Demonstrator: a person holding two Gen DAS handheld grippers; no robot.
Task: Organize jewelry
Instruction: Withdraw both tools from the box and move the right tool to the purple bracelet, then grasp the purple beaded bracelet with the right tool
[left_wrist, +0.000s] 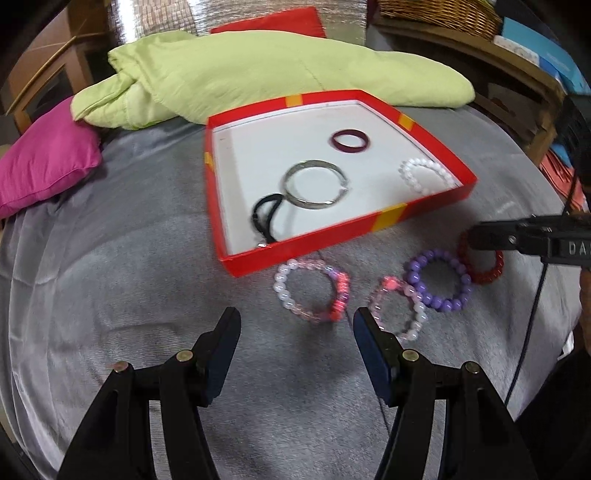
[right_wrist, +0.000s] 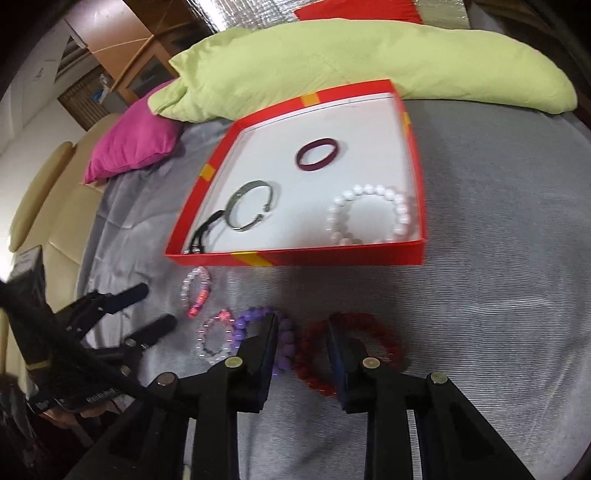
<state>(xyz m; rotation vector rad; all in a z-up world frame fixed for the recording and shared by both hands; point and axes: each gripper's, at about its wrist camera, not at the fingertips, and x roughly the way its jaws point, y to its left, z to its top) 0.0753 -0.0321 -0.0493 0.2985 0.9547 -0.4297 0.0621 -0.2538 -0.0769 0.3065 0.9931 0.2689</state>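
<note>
Roughly halfway: 4 pieces already lie in the red box (left_wrist: 424, 138), with 4 bead bracelets left on the grey blanket (left_wrist: 129, 295) at its 6 o'clock. Right gripper (right_wrist: 303, 325) pinches the red bracelet (right_wrist: 384, 339); left gripper (left_wrist: 295, 325) gapes wide, empty.

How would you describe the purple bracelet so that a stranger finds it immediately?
Find the red box on the grey blanket. Four beaded bracelets lie on the blanket in front of it. The purple bracelet is the only one with solid violet beads, between a pale pink bracelet and the red bracelet.
</note>
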